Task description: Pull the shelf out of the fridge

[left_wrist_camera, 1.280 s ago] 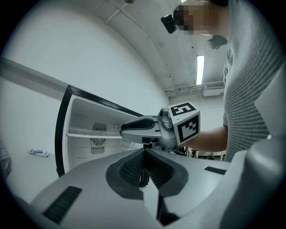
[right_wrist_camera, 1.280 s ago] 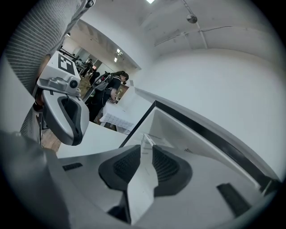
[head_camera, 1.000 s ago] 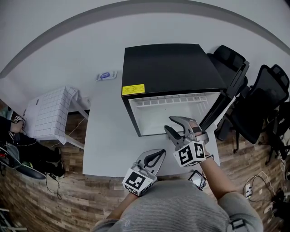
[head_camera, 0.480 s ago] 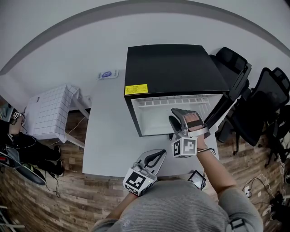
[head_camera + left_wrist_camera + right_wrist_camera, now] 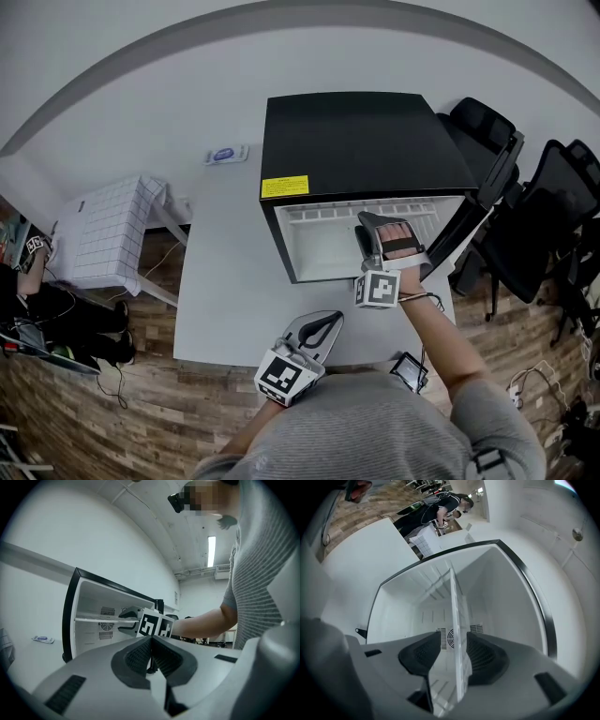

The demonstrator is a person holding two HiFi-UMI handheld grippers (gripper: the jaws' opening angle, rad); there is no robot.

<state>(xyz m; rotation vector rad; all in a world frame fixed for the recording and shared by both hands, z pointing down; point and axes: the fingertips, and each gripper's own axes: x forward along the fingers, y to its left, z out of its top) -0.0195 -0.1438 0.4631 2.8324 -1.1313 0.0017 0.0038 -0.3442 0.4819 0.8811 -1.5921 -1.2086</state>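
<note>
A small black fridge (image 5: 366, 141) stands on the white table (image 5: 216, 281), its door (image 5: 469, 211) swung open to the right. Inside is a thin clear shelf (image 5: 454, 616), seen edge-on in the right gripper view and as a white line (image 5: 96, 619) in the left gripper view. My right gripper (image 5: 367, 230) reaches into the opening. It is open (image 5: 454, 644), one jaw on each side of the shelf's front edge, with a gap still showing at one pad. My left gripper (image 5: 323, 328) rests near the table's front edge, shut on nothing (image 5: 151, 644).
Black office chairs (image 5: 553, 206) crowd the right side behind the open door. A white tiled box (image 5: 103, 234) stands left of the table. A small blue and white item (image 5: 223, 156) lies on the table beside the fridge. People (image 5: 28, 300) sit at the far left.
My right gripper has moved forward from in front of the fridge into its opening, and its jaws now straddle the shelf's edge. The left gripper has stayed put.
</note>
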